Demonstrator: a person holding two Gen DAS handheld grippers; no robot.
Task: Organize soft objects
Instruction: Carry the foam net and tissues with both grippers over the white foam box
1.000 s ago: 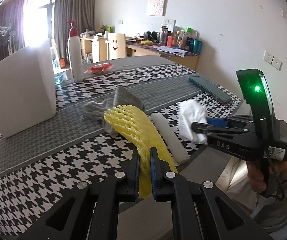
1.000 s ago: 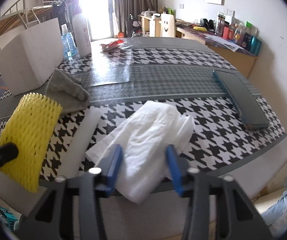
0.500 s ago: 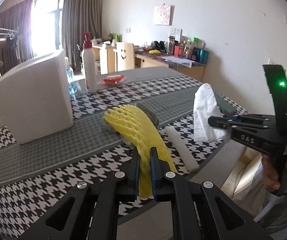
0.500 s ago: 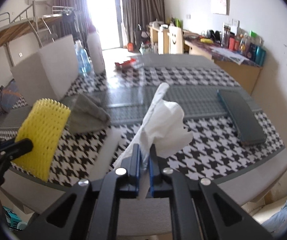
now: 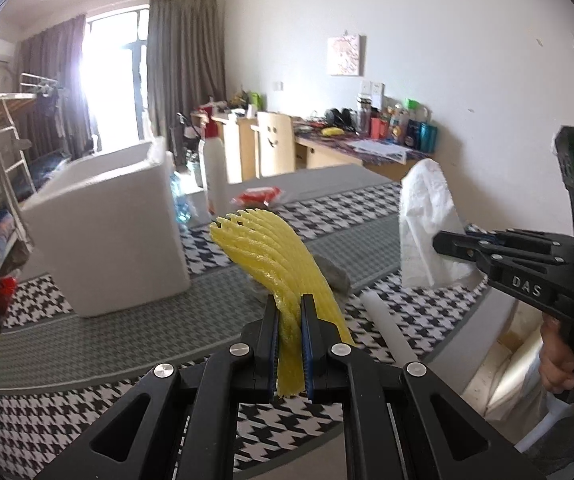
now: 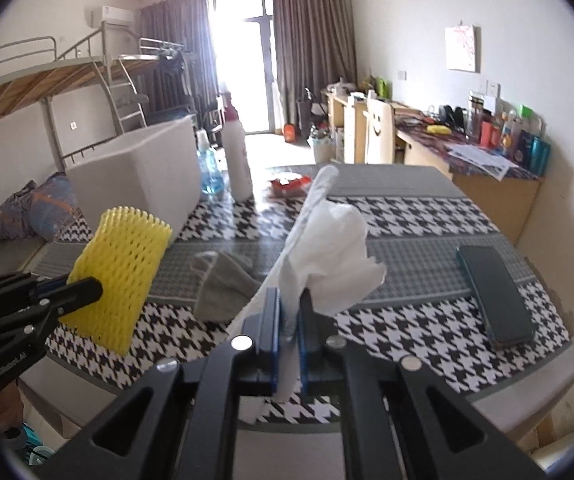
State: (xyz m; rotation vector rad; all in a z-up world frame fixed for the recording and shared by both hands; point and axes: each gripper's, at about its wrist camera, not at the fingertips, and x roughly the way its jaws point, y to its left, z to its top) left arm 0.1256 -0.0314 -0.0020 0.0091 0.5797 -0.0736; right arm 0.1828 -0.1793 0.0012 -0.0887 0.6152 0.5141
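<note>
left claw [image 5: 289, 320]: clamped tight on the yellow foam net [image 5: 275, 256], held above the tabletop [image 5: 87, 340].
right claw [image 6: 289, 320]: pinched closed on the white tissue [image 6: 327, 248], also lifted.
left to do: grey cloth [image 6: 223, 284] and white foam strip [image 5: 387, 328] lie loose.
white box [image 5: 111, 232]: likely the destination; nothing seen going in yet.

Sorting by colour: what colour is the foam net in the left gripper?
Yellow foam net; clearest in the right wrist view.

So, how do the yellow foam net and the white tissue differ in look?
The yellow foam net is bright yellow with an open mesh of holes; the white tissue is plain white and solid. The net keeps a stiff, flat shape, while the tissue is crumpled and droops. Both are held off the table, each pinched in a gripper.
</note>
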